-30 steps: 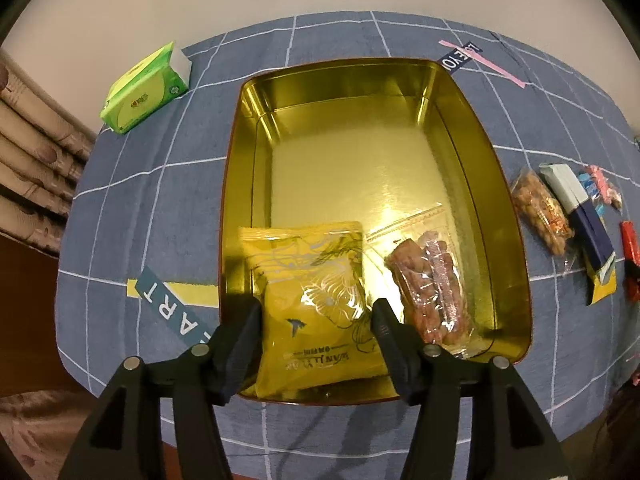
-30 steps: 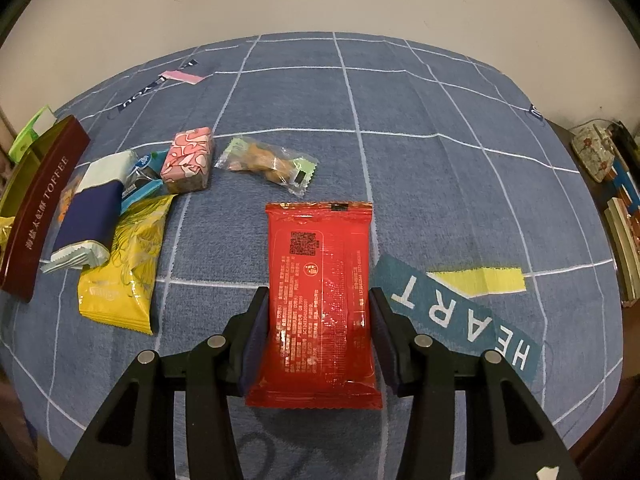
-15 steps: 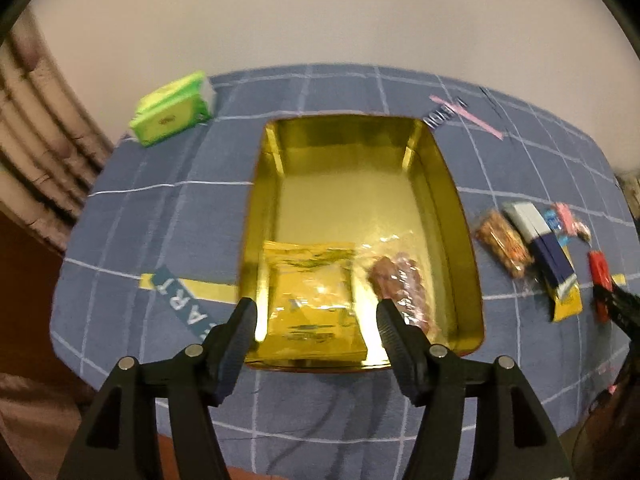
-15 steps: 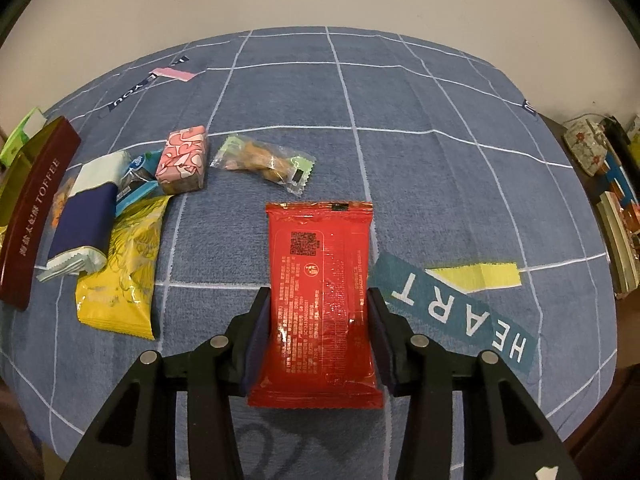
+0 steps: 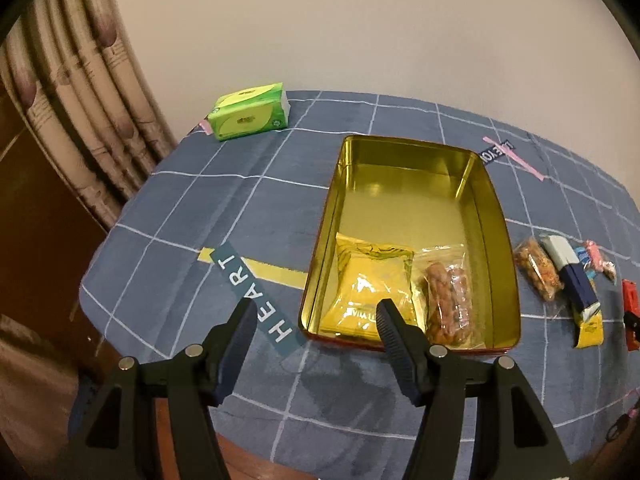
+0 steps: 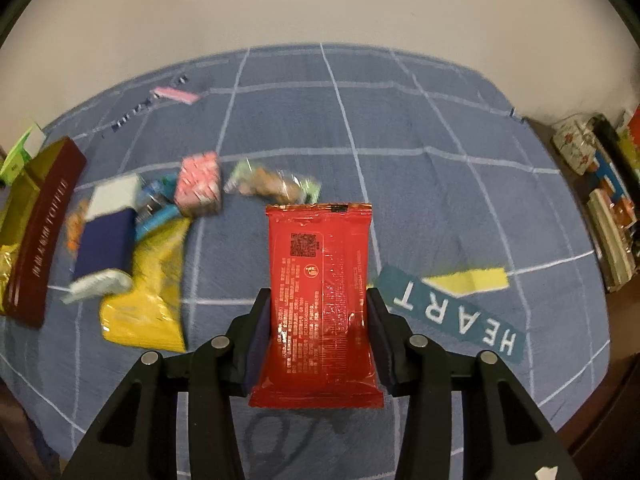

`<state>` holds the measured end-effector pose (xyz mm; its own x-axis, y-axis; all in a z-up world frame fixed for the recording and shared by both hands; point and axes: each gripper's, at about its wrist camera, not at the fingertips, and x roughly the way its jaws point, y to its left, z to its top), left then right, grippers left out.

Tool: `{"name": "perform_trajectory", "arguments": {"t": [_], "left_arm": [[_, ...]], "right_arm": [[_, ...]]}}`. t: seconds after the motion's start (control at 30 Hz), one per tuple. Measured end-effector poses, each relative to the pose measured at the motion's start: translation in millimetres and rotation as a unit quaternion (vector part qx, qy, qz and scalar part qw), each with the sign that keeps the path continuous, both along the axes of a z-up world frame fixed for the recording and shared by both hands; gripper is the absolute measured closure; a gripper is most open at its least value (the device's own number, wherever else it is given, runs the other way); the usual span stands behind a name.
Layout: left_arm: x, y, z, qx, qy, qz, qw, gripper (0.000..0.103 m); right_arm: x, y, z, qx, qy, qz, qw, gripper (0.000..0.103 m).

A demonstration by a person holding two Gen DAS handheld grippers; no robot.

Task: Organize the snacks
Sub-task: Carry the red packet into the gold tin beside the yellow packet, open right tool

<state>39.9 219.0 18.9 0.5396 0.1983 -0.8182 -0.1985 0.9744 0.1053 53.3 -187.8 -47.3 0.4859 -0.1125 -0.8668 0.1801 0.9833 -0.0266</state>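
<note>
The gold tin (image 5: 496, 208) lies open on the blue checked cloth, holding a yellow packet (image 5: 372, 280) and a clear bag of brown snacks (image 5: 444, 300) at its near end. My left gripper (image 5: 315, 308) hovers open and empty above the tin's near left corner. Between the pads of my right gripper (image 6: 319, 295) is a red packet (image 6: 320, 280), lifted just off the cloth. Left of it lie a yellow packet (image 6: 148, 292), a navy and white packet (image 6: 106, 240), a pink box (image 6: 199, 188) and a clear candy bag (image 6: 272, 182), beside the tin's dark red side (image 6: 44, 232).
A green tissue pack (image 5: 250, 112) sits at the table's far left corner, near a curtain (image 5: 80, 100). Stacked books (image 6: 608, 208) stand off the right edge. A "HEART" label (image 6: 452, 312) is stitched on the cloth. The table's near edge runs just under both grippers.
My left gripper has let the yellow packet lie in the tin, drawn back, risen and swung left. The right gripper has lifted the red packet a little off the cloth.
</note>
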Motion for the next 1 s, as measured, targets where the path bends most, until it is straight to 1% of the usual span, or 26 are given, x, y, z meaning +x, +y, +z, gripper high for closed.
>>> {"name": "perform_trajectory", "arguments": {"t": [0.03, 0.1, 0.13, 0.2, 0.33, 0.4, 0.43, 0.47, 0.5, 0.53, 0.67, 0.77, 0.83, 1.0], "left_arm": [[-2, 1, 0, 0.001, -0.005, 0.001, 1.0, 0.04], [-6, 3, -1, 0.004, -0.009, 0.006, 0.9999, 0.04], [-8, 4, -1, 0.004, -0.01, 0.006, 0.9999, 0.04], [-11, 8, -4, -0.002, -0.007, 0.007, 0.9999, 0.04], [-18, 22, -7, -0.012, -0.002, 0.019, 0.9998, 0.04], [-21, 30, -9, -0.008, 0.003, 0.031, 0.9995, 0.04], [-22, 34, -11, -0.005, 0.005, 0.039, 0.9992, 0.04], [-23, 38, -12, -0.002, 0.008, 0.048, 0.9988, 0.04], [-24, 41, -13, 0.0, 0.008, 0.056, 0.9984, 0.04], [-24, 44, -12, 0.001, 0.008, 0.065, 0.9979, 0.04], [-27, 54, -12, -0.018, 0.008, 0.08, 0.9966, 0.04], [-28, 59, -11, -0.011, 0.005, 0.092, 0.9956, 0.04], [-29, 62, -10, -0.007, 0.003, 0.099, 0.9951, 0.04], [-28, 71, -13, -0.017, 0.008, 0.114, 0.9933, 0.04]], "right_arm": [[0, 4, 7, 0.001, -0.005, 0.005, 1.0, 0.062], [1, 8, 11, 0.001, -0.008, 0.009, 1.0, 0.062], [2, 22, 23, 0.004, -0.018, 0.022, 1.0, 0.062], [3, 40, 33, 0.017, -0.026, 0.035, 0.999, 0.062], [7, 78, 45, 0.032, -0.029, 0.063, 0.997, 0.062], [10, 104, 50, 0.039, -0.03, 0.084, 0.995, 0.062], [10, 104, 50, 0.039, -0.03, 0.084, 0.995, 0.062], [12, 124, 52, 0.048, -0.029, 0.1, 0.993, 0.062], [14, 140, 52, 0.054, -0.026, 0.113, 0.992, 0.062], [15, 147, 52, 0.057, -0.024, 0.119, 0.991, 0.062], [20, 202, 51, 0.063, -0.018, 0.166, 0.984, 0.062], [22, 234, 47, 0.067, -0.016, 0.191, 0.979, 0.062], [26, 248, 44, 0.067, -0.012, 0.201, 0.977, 0.062], [30, 274, 35, 0.062, -0.003, 0.219, 0.974, 0.062]]}}
